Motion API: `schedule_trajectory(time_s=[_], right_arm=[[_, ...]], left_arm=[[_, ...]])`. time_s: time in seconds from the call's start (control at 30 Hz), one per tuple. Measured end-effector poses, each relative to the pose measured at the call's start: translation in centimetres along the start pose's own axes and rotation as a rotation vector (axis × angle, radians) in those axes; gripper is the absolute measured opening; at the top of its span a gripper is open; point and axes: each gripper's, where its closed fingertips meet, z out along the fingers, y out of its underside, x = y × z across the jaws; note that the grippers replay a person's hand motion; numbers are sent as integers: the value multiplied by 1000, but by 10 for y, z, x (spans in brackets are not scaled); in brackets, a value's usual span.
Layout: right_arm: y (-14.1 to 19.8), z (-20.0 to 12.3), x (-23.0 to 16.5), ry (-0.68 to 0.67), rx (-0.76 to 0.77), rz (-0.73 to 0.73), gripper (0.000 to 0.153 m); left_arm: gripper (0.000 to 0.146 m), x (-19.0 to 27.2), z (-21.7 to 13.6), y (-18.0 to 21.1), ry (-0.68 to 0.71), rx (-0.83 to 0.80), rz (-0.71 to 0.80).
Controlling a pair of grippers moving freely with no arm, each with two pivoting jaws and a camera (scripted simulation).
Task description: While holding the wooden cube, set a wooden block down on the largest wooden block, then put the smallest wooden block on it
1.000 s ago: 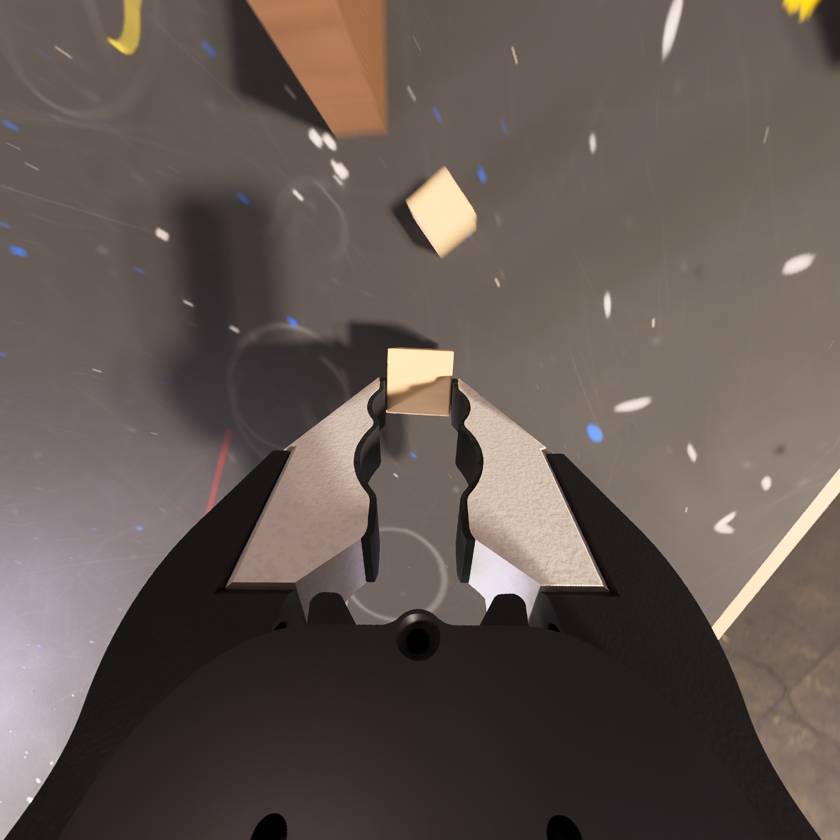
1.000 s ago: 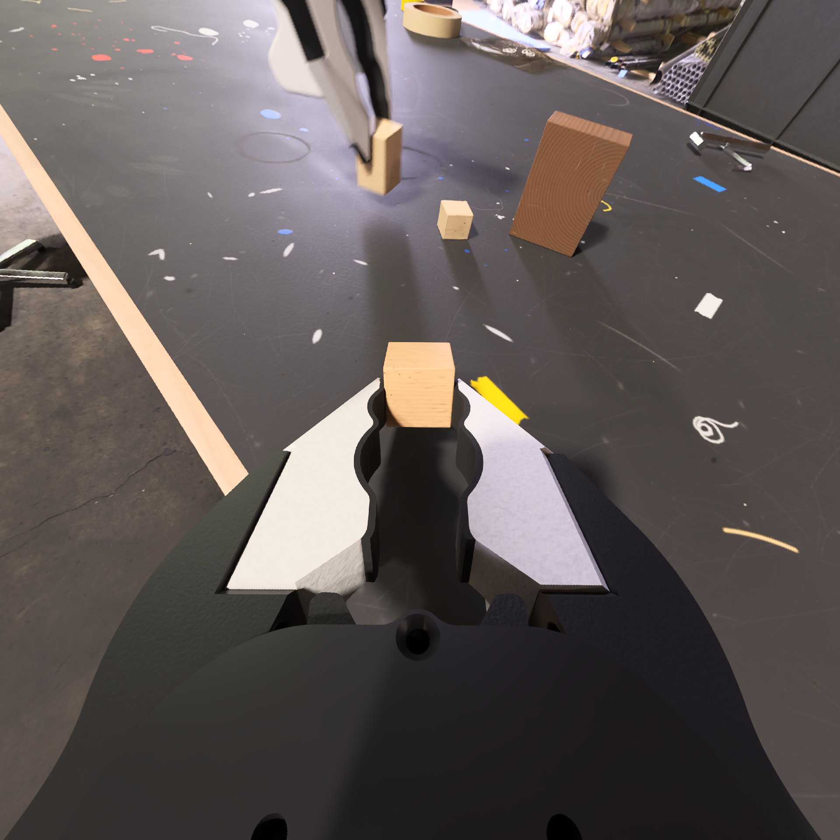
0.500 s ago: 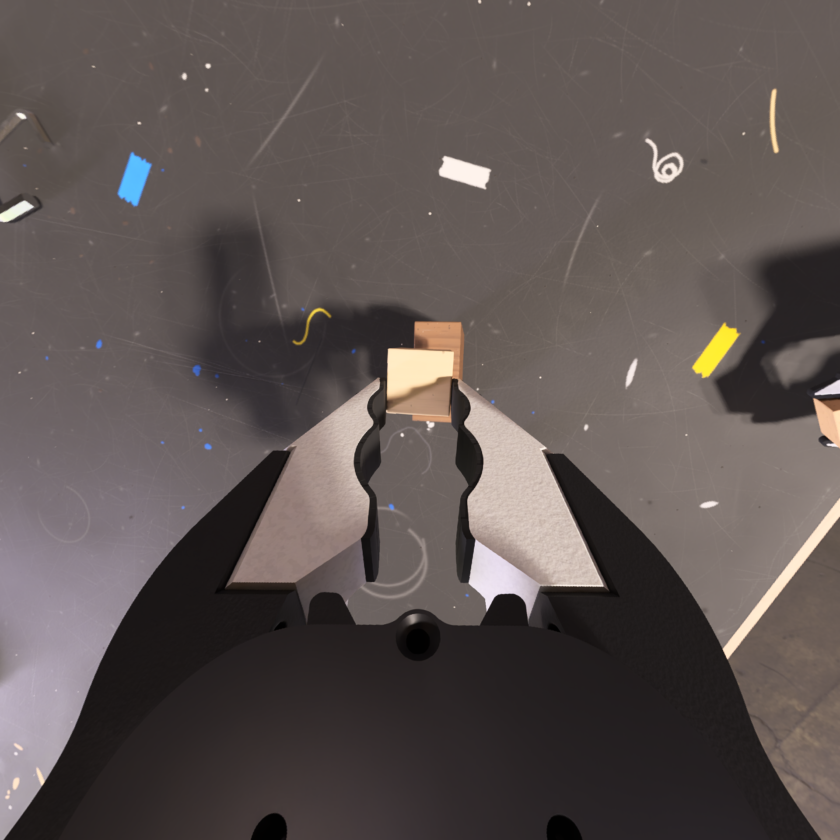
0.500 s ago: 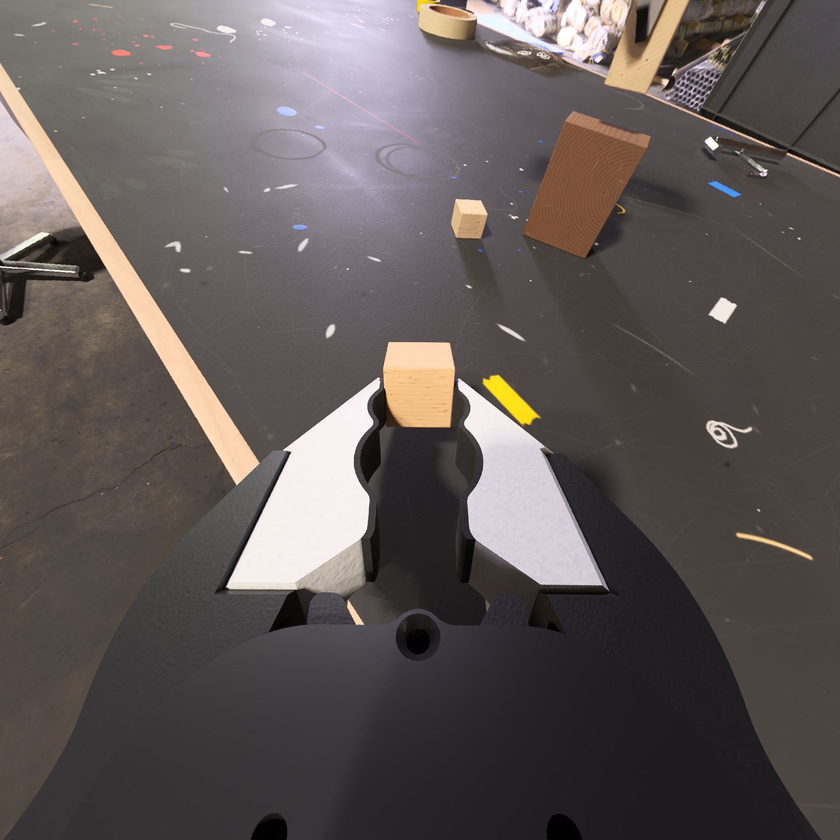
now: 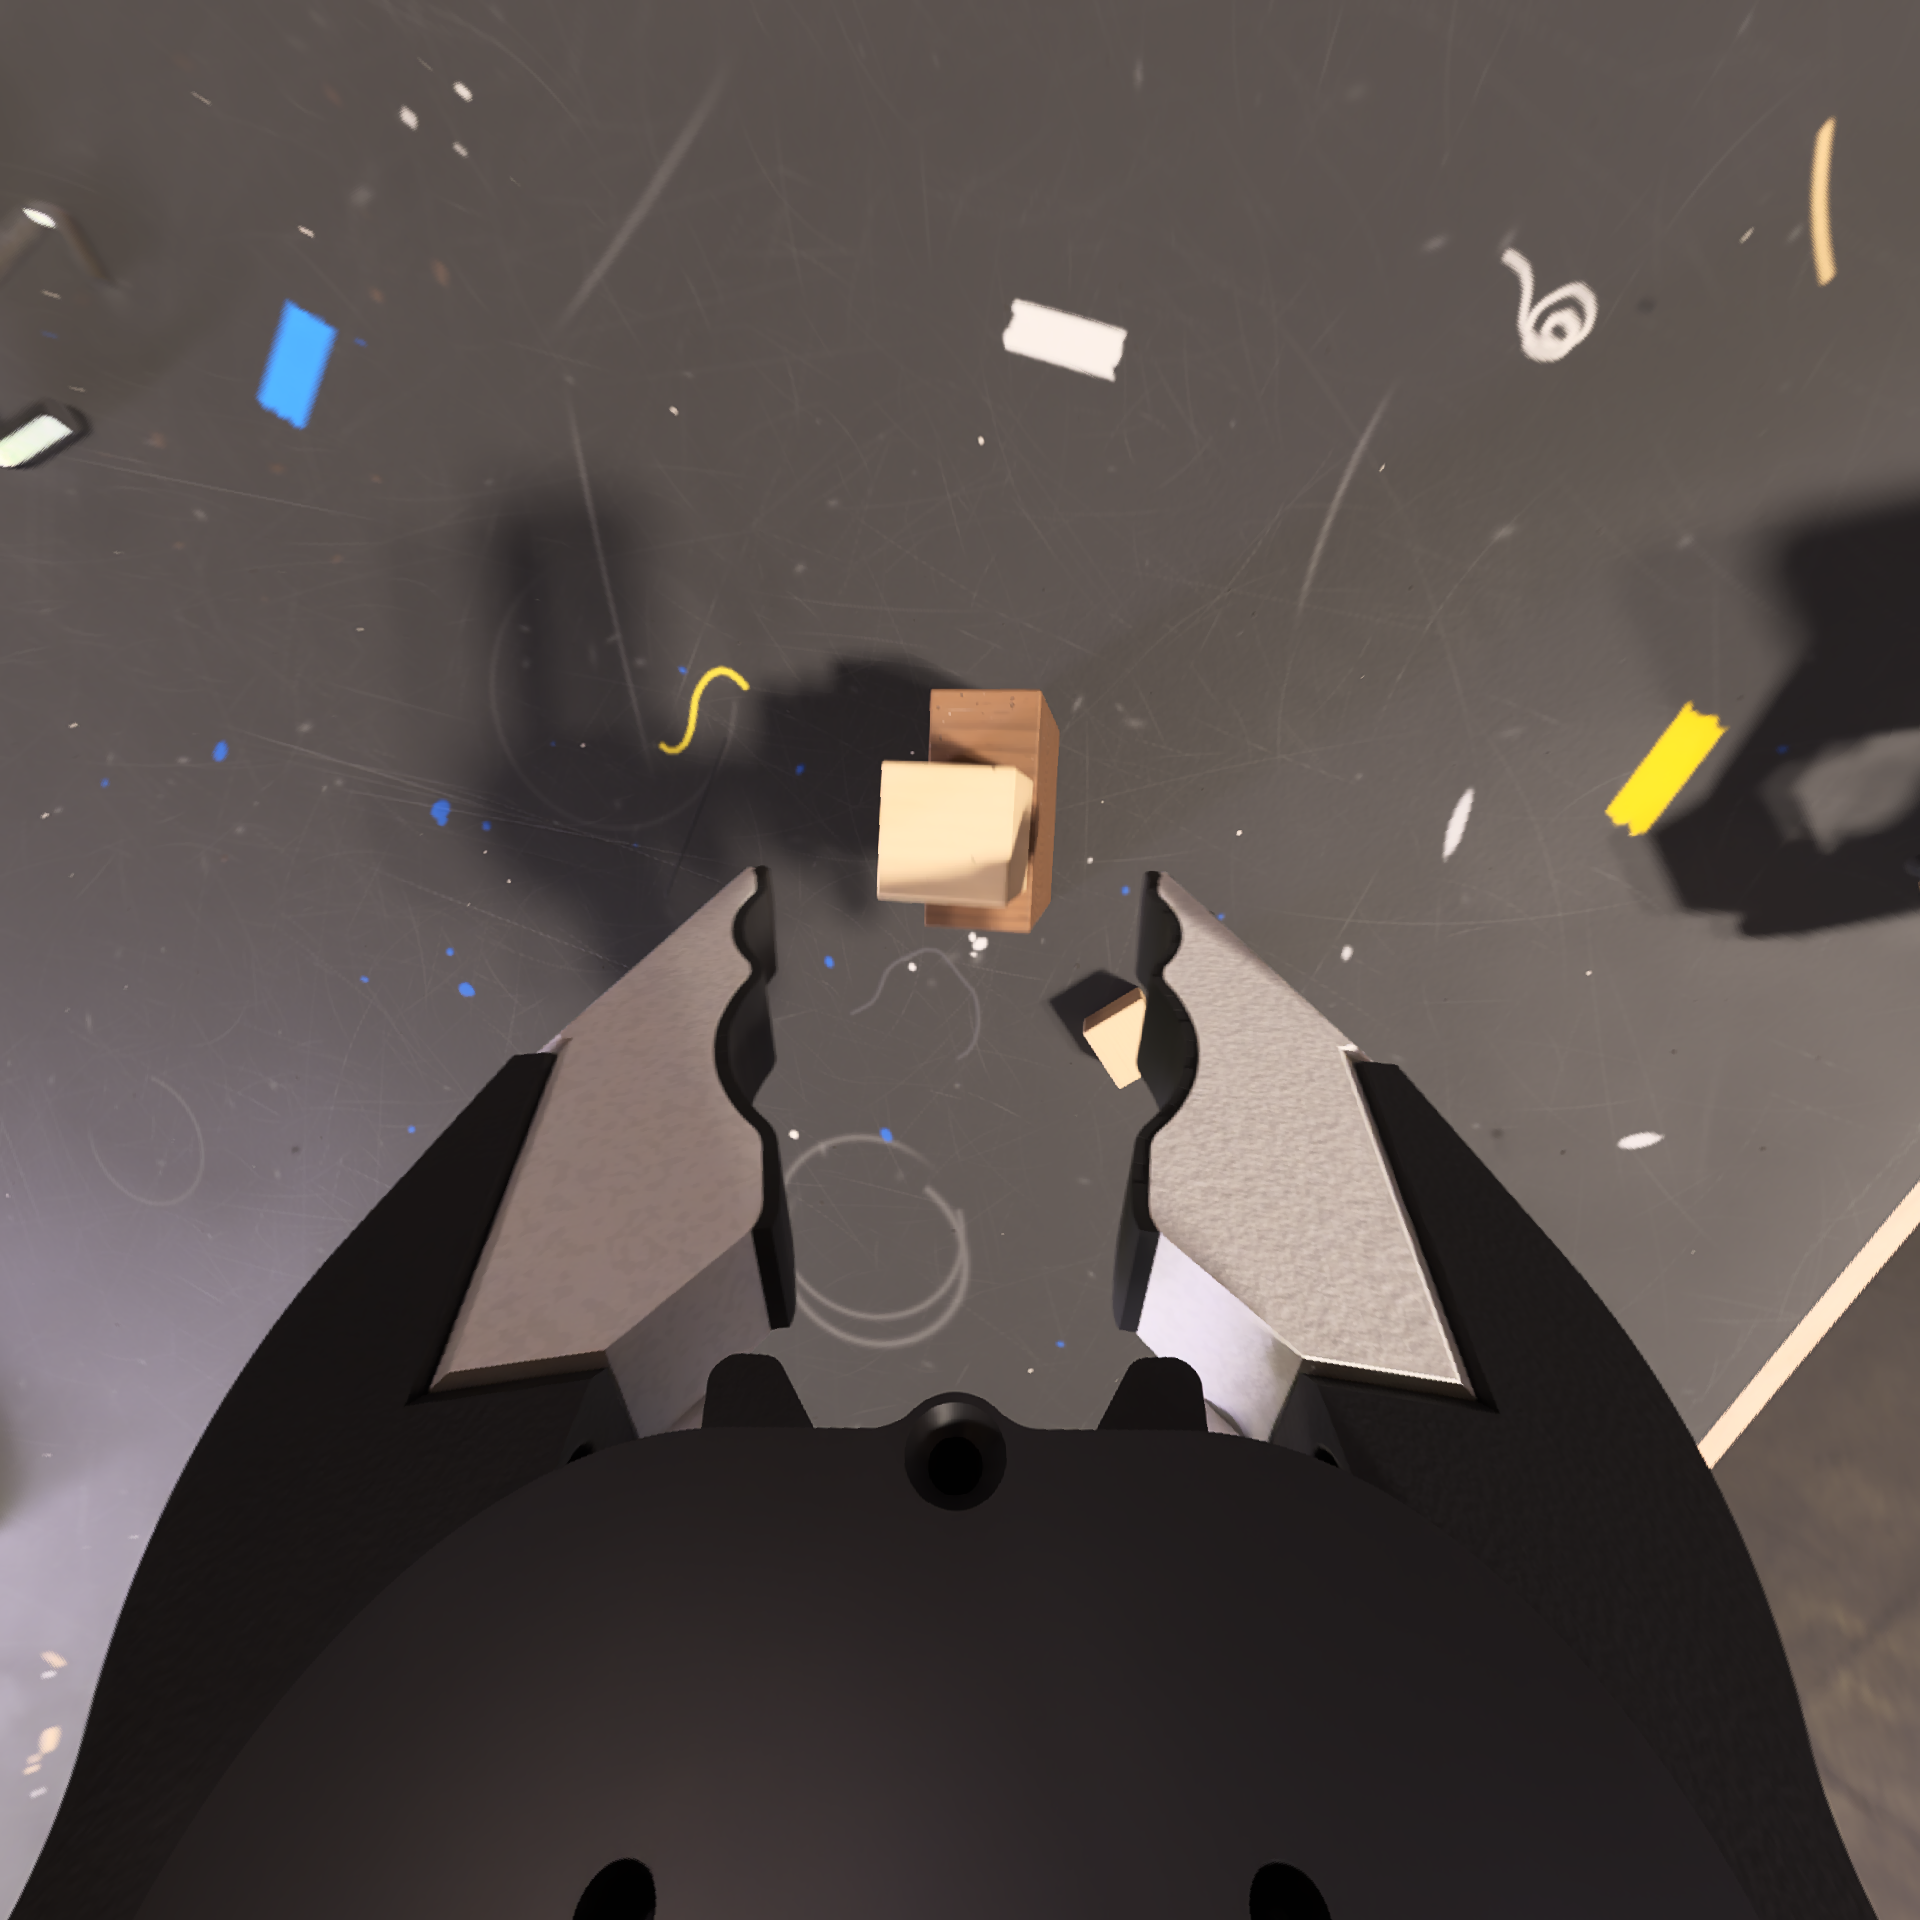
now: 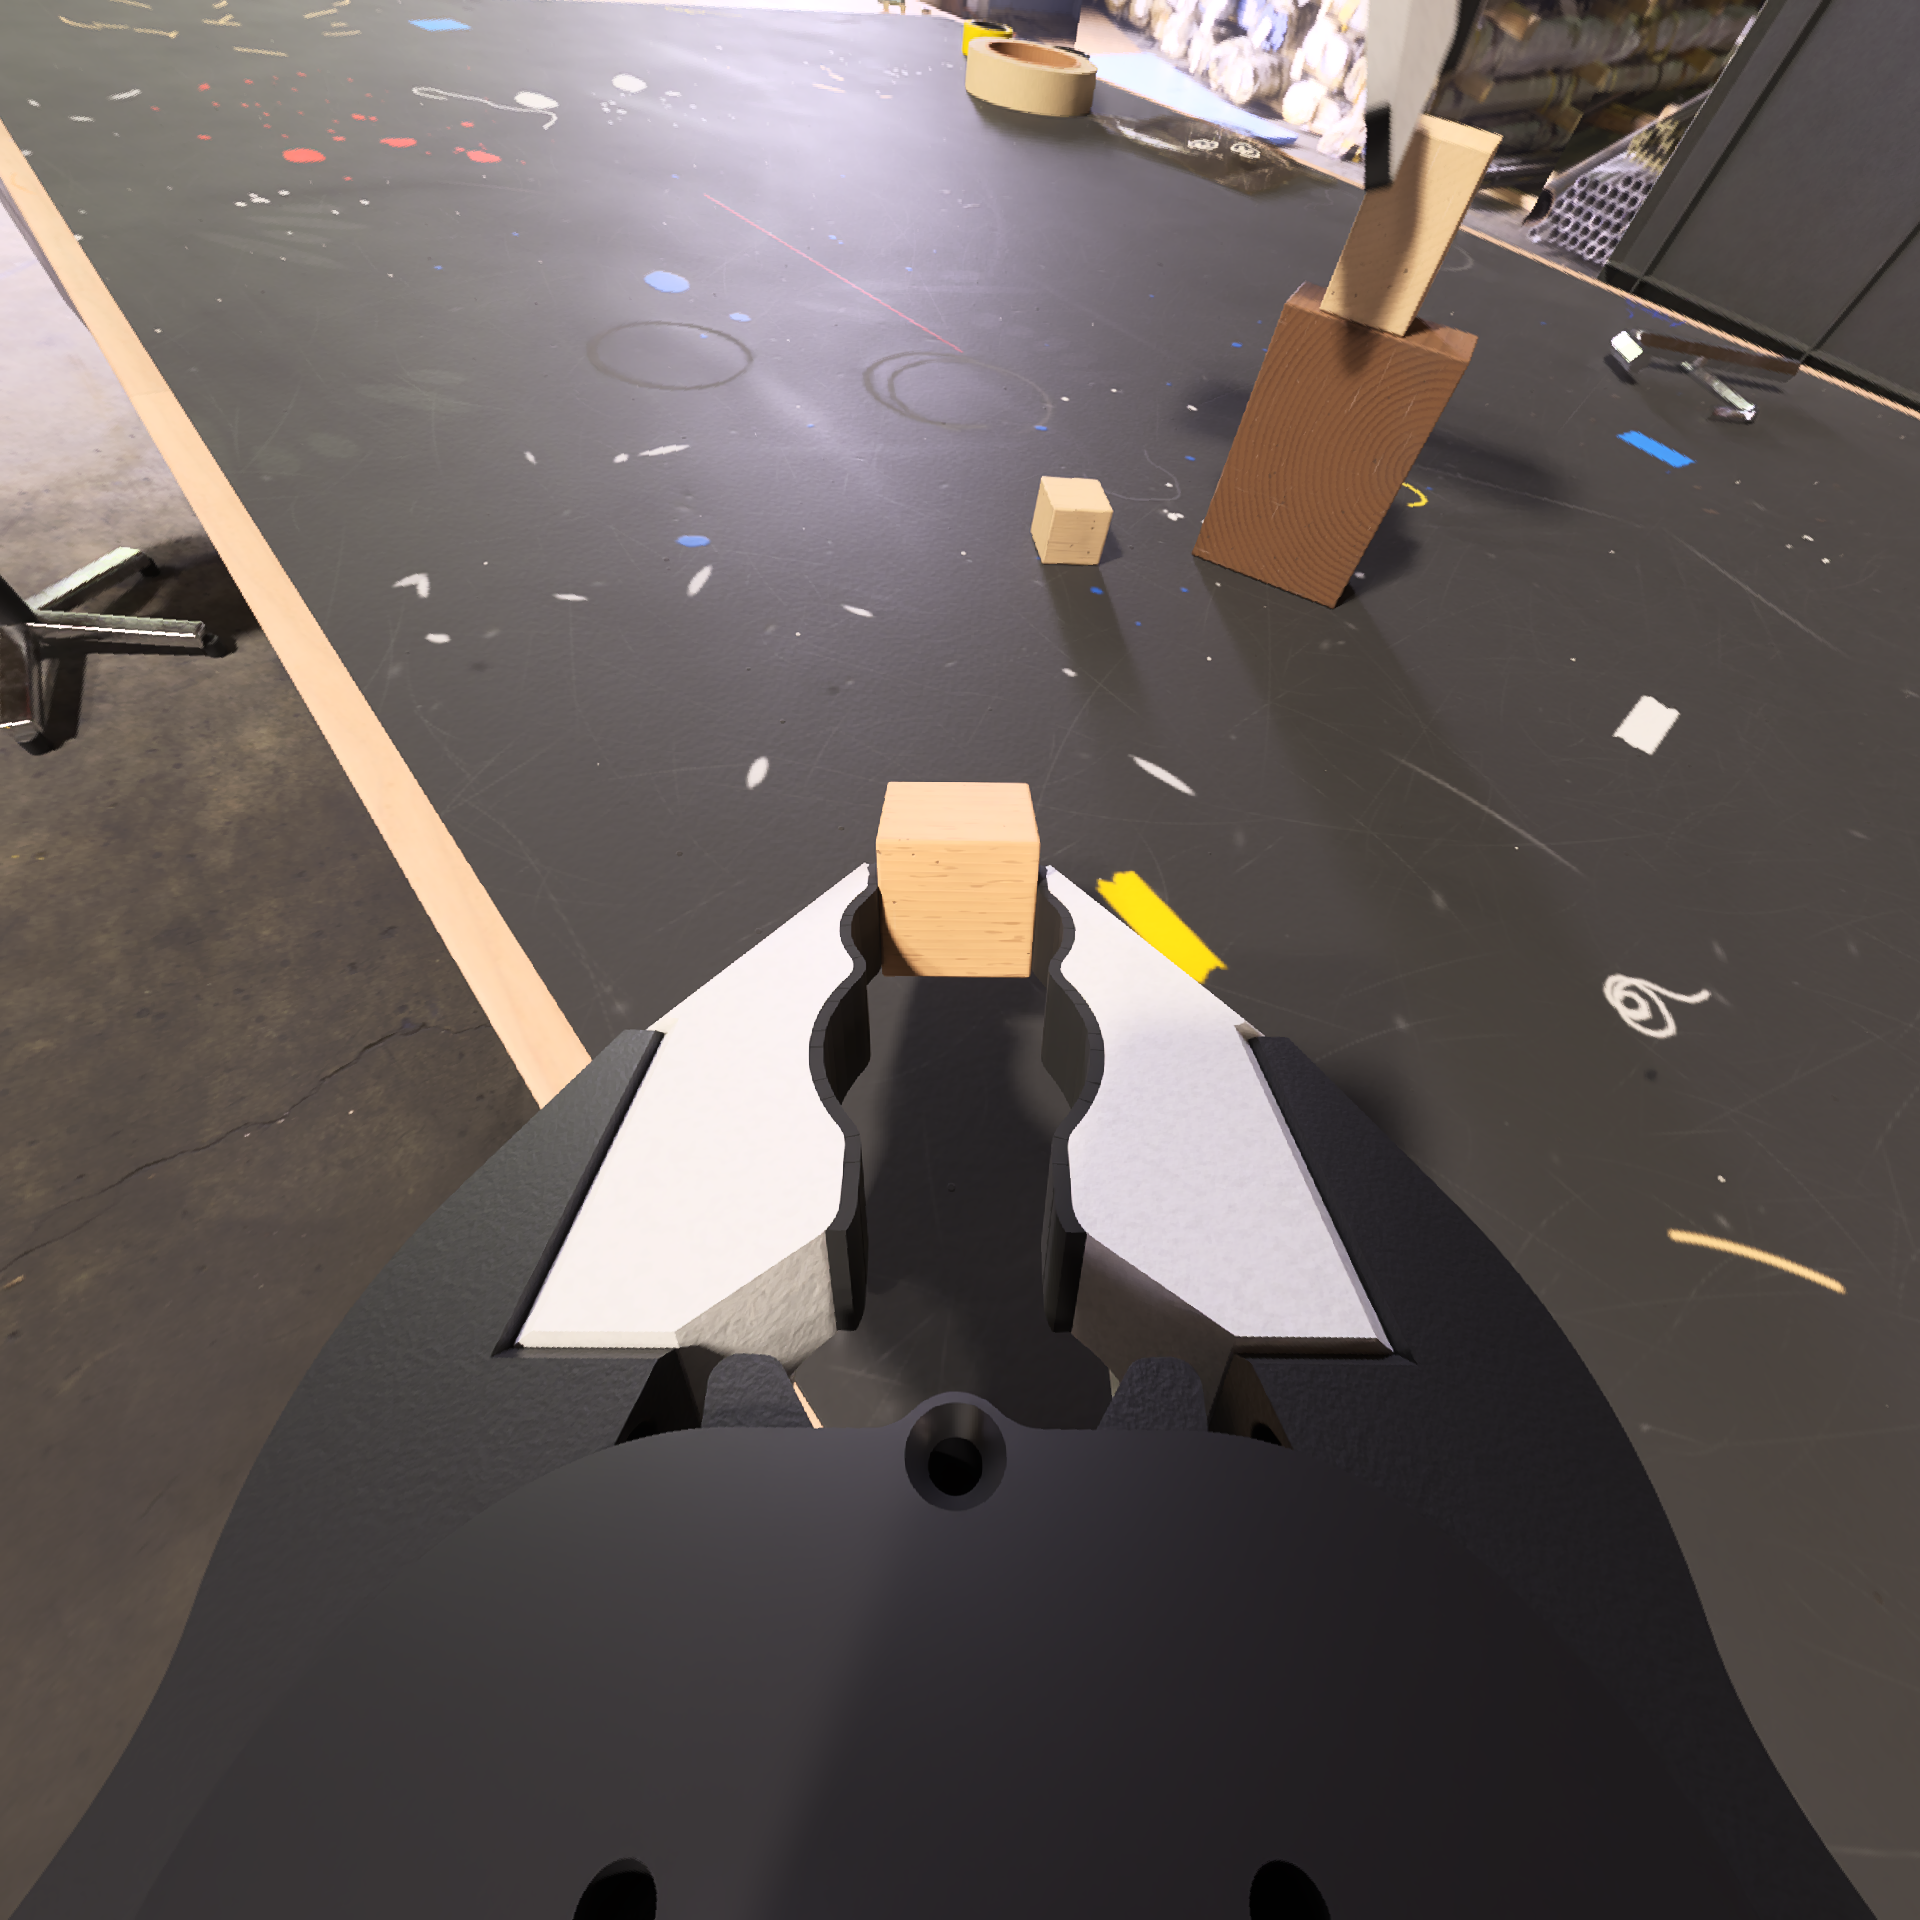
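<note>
Right wrist view, largest block: the dark brown upright wooden slab (image 6: 1330,457) stood on the dark speckled table (image 6: 727,260).
Middle block: the pale rectangular wooden block (image 6: 1403,239) rested on the slab's top.
Wooden cube: the tan beech cube (image 6: 957,878) sat clamped in the right gripper (image 6: 957,914).
Smallest block: the small pale cube (image 6: 1071,520) lay beside the slab.
Left gripper (image 5: 954,883): jaws apart above the stack.

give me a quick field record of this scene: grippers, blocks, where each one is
left gripper: open, above the stack
right gripper: shut on wooden cube
dark block: upright on the table
pale block: on top of the dark block, tilted
small block: on the table beside the dark block
tape roll: far end
</note>
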Motion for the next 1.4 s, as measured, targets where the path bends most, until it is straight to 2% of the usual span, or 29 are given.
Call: schedule_trajectory(time_s=[0.03, 0.1, 0.2, 0.3, 0.47, 0.63, 0.67, 0.73, 0.83, 0.97, 1.07, 1.2, 1.4], right_arm=[[0, 0, 0, -2, 0, 1, 28], [0, 0, 0, -1, -1, 0, 28], [1, 2, -1, -8, -6, 3, 28], [3, 6, -4, -18, -17, 1, 28], [1, 8, -10, -21, -19, -23, 28], [2, 8, -13, -28, -24, -29, 28], [2, 8, -13, -27, -24, -30, 28], [2, 6, -12, -26, -22, -28, 28], [1, 4, -9, -21, -16, -20, 28], [2, 5, -5, -17, -16, -11, 28], [4, 5, -4, -16, -21, -11, 28], [5, 6, -3, -16, -25, -10, 28], [9, 5, -4, -21, -32, -9, 28]], left_arm=[[77, 2, -7, 2, -12, 43, -17], [75, 2, -17, 11, -58, 128, -115], [70, 6, -10, 48, -169, 127, -389], [70, 36, 13, 73, -115, 136, -555], [65, 62, 44, 84, -143, 145, -590], [70, 60, 67, 92, -191, 71, -577], [62, 57, 69, 92, -195, 76, -578], [23, 51, 67, 90, -179, 83, -581], [22, 39, 45, 69, -139, 171, -520], [22, 18, -7, 18, -99, 309, -288], [22, 10, -37, -15, -38, 318, -120], [22, -1, -39, -32, -9, 187, 19], [22, -2, -21, -29, 58, 78, 51]])
